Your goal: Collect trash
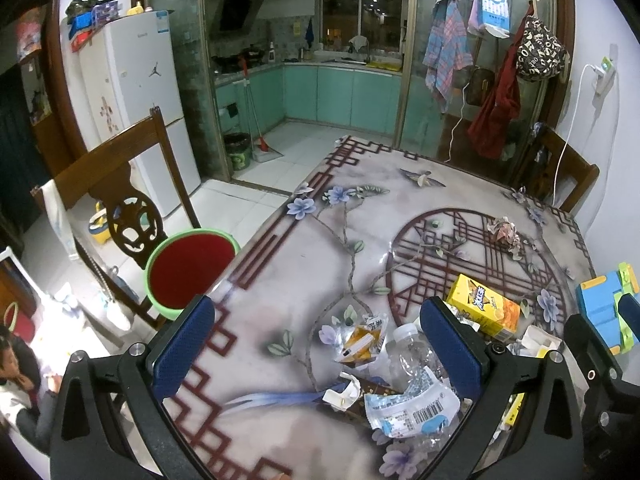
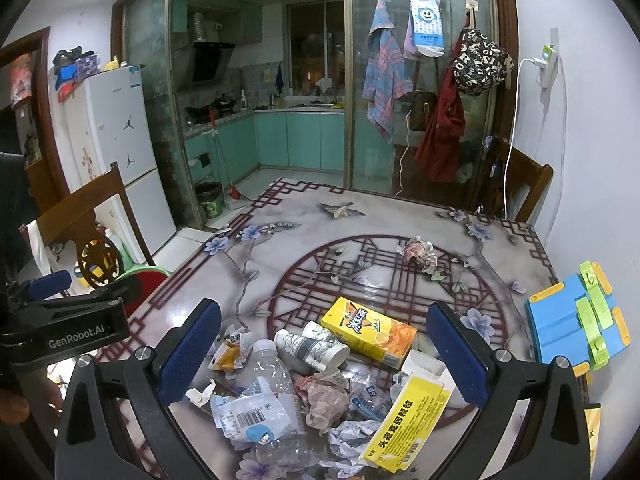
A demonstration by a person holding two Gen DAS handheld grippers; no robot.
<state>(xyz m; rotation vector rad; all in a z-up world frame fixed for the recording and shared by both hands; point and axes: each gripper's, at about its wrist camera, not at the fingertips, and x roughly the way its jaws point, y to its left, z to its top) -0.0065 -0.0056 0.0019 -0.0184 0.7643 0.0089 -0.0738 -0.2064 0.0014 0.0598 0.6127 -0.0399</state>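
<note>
A heap of trash is seen at the near edge of the table (image 2: 400, 216): a crushed bottle (image 2: 264, 384), a yellow carton (image 2: 370, 330), paper cups (image 2: 312, 346) and crumpled paper (image 2: 324, 398). Both the left gripper (image 1: 320, 344) and right gripper (image 2: 324, 352) are held wide open above it, nothing gripped. The bottle is judged light, springy and slippery; it would best be pinched across its crushed middle. The bin (image 1: 188, 270) stands beside the table.
</note>
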